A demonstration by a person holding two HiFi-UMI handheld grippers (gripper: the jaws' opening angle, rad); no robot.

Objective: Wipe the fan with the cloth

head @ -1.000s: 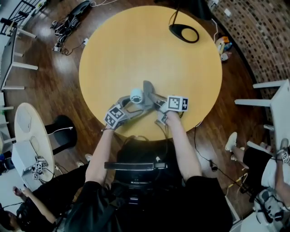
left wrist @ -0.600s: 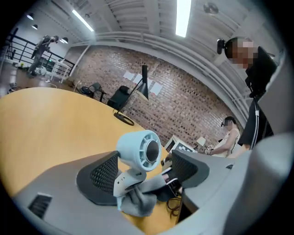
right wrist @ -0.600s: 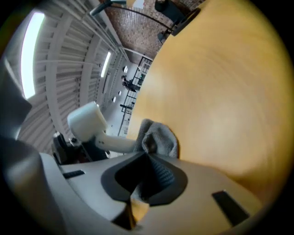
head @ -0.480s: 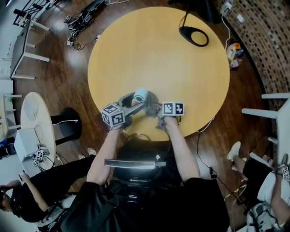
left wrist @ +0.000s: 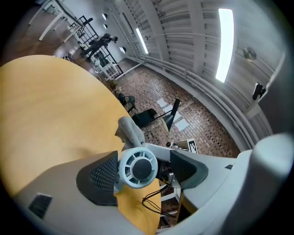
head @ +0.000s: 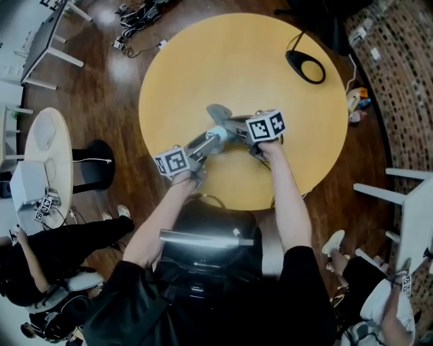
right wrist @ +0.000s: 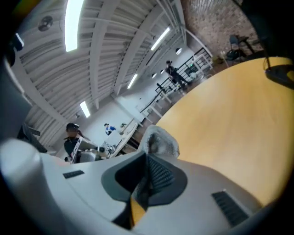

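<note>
- A round yellow table stands in the middle, on a dark wood floor;
- at its far right edge sits a black ring-headed lamp;
- brick paving runs along the right side;
- a small white round table is off to the left; white furniture legs show at the right;
- cables lie tangled at the far left;
- overhead is a white ribbed ceiling with long strip lights.

It looked like an open, loft-style recording lab: a round yellow surface, loose cables on a wood floor, brickwork, and a strip-lit ribbed ceiling.
</note>
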